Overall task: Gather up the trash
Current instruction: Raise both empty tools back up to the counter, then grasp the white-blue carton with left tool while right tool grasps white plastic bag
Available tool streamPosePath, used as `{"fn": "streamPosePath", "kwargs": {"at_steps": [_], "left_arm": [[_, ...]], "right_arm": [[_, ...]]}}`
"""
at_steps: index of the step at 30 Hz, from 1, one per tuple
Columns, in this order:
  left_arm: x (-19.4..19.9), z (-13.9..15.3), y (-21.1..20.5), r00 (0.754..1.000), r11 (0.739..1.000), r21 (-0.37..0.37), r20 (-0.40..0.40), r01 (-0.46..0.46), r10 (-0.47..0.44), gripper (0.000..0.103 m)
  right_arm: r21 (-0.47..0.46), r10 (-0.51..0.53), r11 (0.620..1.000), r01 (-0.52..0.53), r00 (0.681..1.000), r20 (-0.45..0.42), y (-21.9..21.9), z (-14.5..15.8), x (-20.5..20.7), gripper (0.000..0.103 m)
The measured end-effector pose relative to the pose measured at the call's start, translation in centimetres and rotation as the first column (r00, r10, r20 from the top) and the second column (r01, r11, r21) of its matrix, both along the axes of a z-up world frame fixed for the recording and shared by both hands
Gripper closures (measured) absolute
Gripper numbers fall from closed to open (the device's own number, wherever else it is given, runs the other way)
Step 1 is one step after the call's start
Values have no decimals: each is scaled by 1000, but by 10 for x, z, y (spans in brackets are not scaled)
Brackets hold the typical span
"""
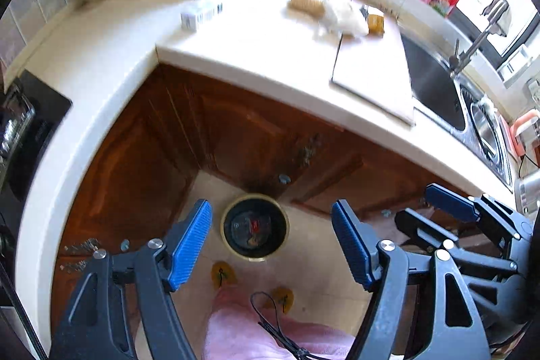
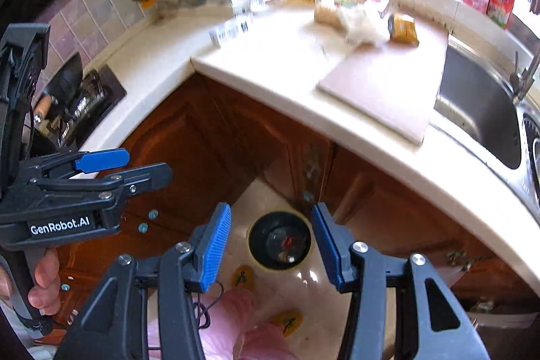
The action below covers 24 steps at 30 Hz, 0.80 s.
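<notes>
Down on the floor, tucked against the corner of the wooden cabinets, stands the trash bin [image 1: 254,226], and everything else is best placed from it. Some scraps already lie inside it, one of them red (the rest is too small to name), so part of the collecting looks done.

Above the bin, the left gripper [image 1: 271,245] hangs with its blue pads spread wide and nothing between them. The right gripper [image 2: 271,247] hangs over the bin too, its pads apart by a narrower gap, and it is empty as well. Neither hand carries anything at this moment.

Up and well beyond the bin, on the white countertop [image 1: 256,56], more litter waits: a crumpled white bag [image 1: 344,17], a yellow packet [image 1: 375,20] touching it, a small white box [image 1: 201,12] nearer the corner, and other wrappers near the wall, blurred. A cutting board [image 1: 373,83] lies between that clutter and the sink [image 1: 435,86].

By the look of it the job is partway through: several pieces on the countertop must yet be picked up and carried down to the bin.
</notes>
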<state>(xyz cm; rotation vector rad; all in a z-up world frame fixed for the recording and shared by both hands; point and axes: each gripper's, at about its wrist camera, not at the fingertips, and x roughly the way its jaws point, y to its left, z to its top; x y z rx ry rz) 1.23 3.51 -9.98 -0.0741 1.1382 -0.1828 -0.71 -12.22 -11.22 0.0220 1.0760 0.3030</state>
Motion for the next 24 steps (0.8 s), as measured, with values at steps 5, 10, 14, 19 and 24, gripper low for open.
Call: {"fn": "streamPosePath", "kwargs": {"at_steps": [5,10,14,19,24], "left_arm": [[20,29,8,997,1000,23,72,2,-4,26],[64,49,21,992,999,34,130,-7,3,23],[115,53,34,990,999,39,139,-7,1,21],[191,39,47,993,998,55,119,10,-16,21],[264,3,57,996,996,92,84,3,-11,21]], "right_arm": [[42,-17,999,16,999,40,-4,24,24,53],[85,-62,995,58,997,48,-10,41,62,53],[97,-124,988,119,991,48,-15,48,100,53],[112,-209,973,204,977,34,-25,45,155,53],[103,-278,956,273,960,31,-38,27,211,47]]}}
